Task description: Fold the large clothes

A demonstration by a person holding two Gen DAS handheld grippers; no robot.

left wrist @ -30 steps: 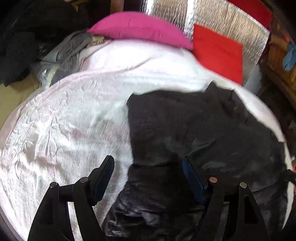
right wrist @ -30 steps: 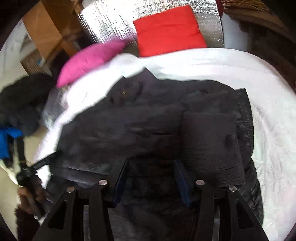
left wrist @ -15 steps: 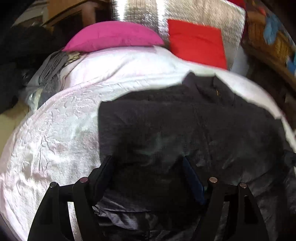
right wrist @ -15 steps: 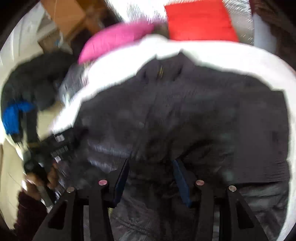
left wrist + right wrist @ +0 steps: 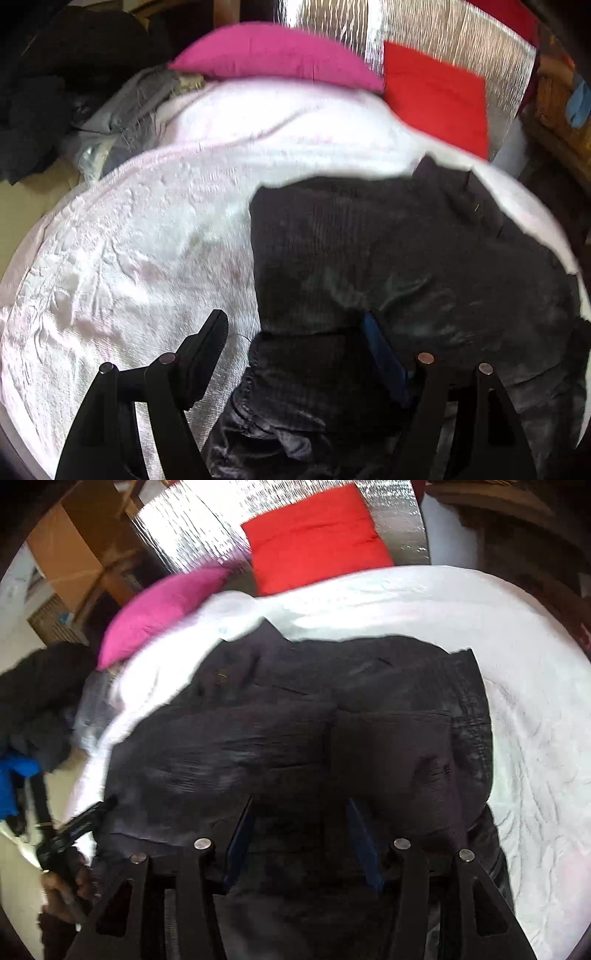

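A large dark jacket (image 5: 406,251) lies spread on the white bed cover (image 5: 129,258), collar toward the pillows, with both sides folded in over its front. My left gripper (image 5: 293,319) hovers open above the jacket's left edge, one finger over the bed cover and the other over the cloth. In the right wrist view the jacket (image 5: 295,720) fills the middle. My right gripper (image 5: 301,803) hangs above its lower middle with jaws opening and nothing pinched between them. The left gripper (image 5: 81,823) and the hand holding it show at that view's left edge.
A pink pillow (image 5: 273,55) and a red pillow (image 5: 436,96) lean at the head of the bed against a silver foil panel (image 5: 192,528). Grey clothes (image 5: 129,107) and a dark heap (image 5: 37,686) lie off the bed's left side. A wicker basket (image 5: 561,103) stands at the right.
Both views swung sideways across the jacket half a second ago and have come back close to where they began. The jacket lies as before. The right jaws stand slightly wider.
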